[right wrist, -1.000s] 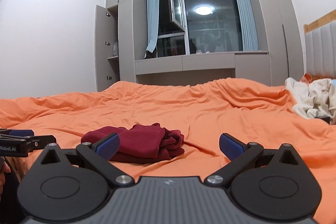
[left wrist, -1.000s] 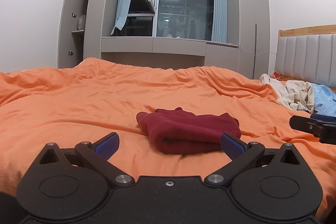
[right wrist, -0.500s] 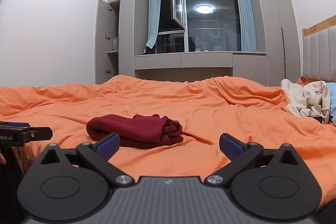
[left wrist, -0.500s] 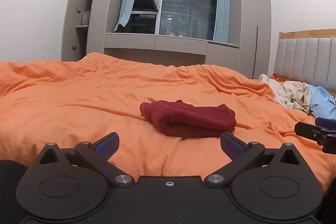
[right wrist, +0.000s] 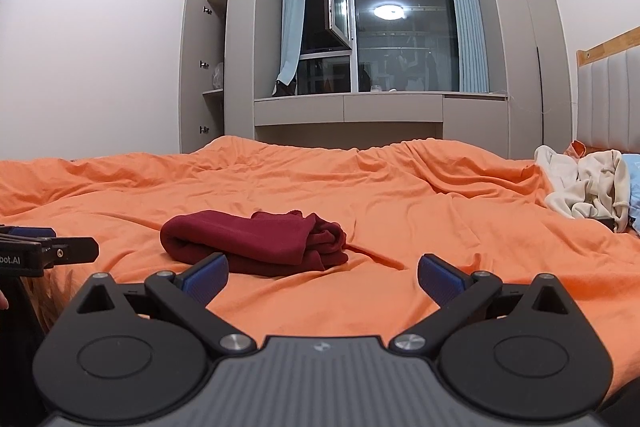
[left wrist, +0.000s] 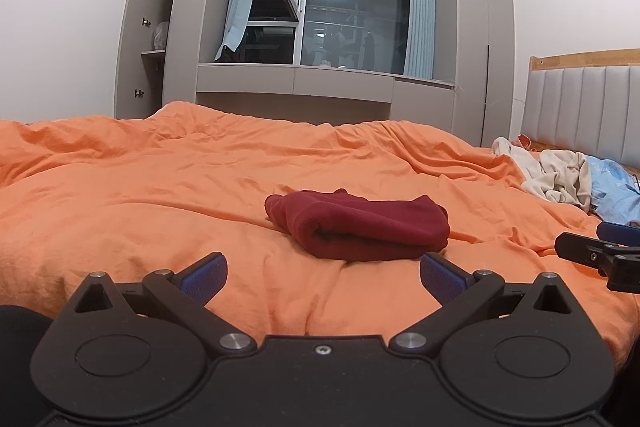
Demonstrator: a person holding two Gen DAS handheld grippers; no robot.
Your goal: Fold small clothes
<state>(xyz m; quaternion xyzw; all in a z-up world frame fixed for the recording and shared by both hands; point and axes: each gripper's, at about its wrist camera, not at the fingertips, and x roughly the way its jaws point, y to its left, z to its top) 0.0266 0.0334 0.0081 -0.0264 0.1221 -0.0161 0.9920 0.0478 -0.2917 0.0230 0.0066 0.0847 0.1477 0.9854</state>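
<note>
Maroon garment (left wrist: 360, 227) folded; bunched end (right wrist: 326, 241) visible only right wrist view

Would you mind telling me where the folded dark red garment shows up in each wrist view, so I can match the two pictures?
Left wrist view: the dark red garment lies centre, slightly right, just beyond the open fingers.
Right wrist view: it lies left of centre, behind the left fingertip.
Shared landmark: the pile of cream clothes at the right edge of the orange bedcover.
</note>
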